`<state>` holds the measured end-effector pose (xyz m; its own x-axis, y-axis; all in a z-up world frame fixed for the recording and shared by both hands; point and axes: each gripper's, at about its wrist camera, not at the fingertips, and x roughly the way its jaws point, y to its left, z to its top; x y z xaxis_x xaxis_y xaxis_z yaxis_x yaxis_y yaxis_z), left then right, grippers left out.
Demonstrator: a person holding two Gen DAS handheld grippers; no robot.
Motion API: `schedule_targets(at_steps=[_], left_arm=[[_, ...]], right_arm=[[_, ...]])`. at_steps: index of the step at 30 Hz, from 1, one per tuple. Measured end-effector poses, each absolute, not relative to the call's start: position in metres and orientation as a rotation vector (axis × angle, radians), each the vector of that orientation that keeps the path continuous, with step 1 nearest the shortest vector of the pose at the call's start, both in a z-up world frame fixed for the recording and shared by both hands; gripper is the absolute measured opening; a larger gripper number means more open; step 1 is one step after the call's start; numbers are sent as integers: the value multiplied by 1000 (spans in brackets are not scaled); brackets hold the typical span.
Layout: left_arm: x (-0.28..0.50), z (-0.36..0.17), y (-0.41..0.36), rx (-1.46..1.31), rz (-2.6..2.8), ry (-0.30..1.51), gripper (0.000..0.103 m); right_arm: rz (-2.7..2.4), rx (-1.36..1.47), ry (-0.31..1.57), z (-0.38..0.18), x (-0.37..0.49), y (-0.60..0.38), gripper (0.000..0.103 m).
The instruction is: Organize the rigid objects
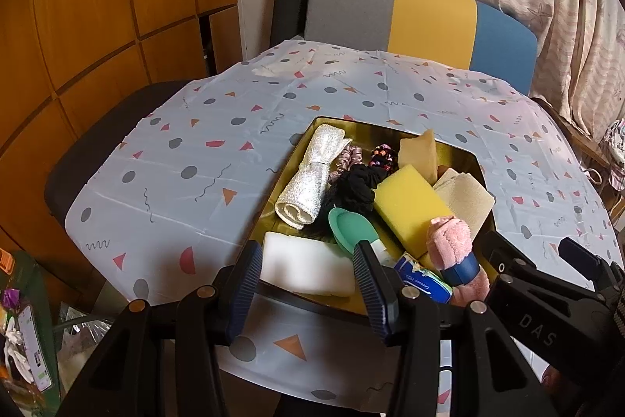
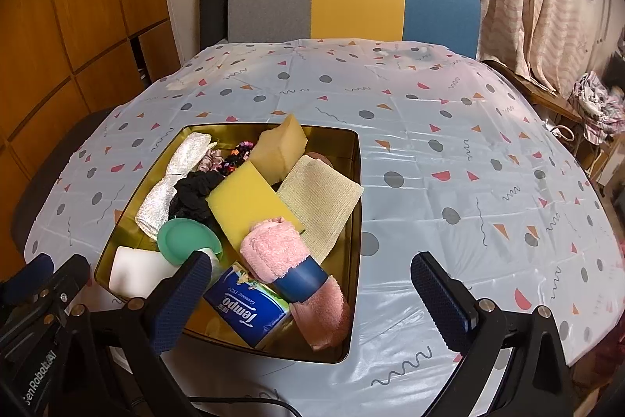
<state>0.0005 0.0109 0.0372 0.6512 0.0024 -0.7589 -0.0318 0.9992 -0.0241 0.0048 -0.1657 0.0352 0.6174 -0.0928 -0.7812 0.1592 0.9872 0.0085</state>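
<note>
From the left wrist view, the left tongs (image 1: 308, 284) hang released and empty above the near rim of the gold tray (image 1: 281, 182), which sits on the patterned counter (image 1: 175, 163). A white block (image 1: 308, 270) lies just beyond the fingertips, beside a green-lidded bottle (image 1: 351, 227). If they close here, one finger would likely catch the tray wall and shove the whole tray.

From the right wrist view, the right tongs (image 2: 312, 294) gape wide, holding nothing, over the tissue pack (image 2: 250, 309) and pink towel roll (image 2: 289, 260). The soft things are heaped over the rigid ones, so a grab risks dragging the towel or yellow sponge (image 2: 246, 206) out too.
</note>
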Motion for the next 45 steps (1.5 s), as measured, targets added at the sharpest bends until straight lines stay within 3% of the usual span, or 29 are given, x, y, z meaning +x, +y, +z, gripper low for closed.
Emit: schedule_targets(at_steps=[45], left_arm=[[-2,35,2,-19,2,872,49]], right_arm=[[-151,101,903,31,4,-174,103]])
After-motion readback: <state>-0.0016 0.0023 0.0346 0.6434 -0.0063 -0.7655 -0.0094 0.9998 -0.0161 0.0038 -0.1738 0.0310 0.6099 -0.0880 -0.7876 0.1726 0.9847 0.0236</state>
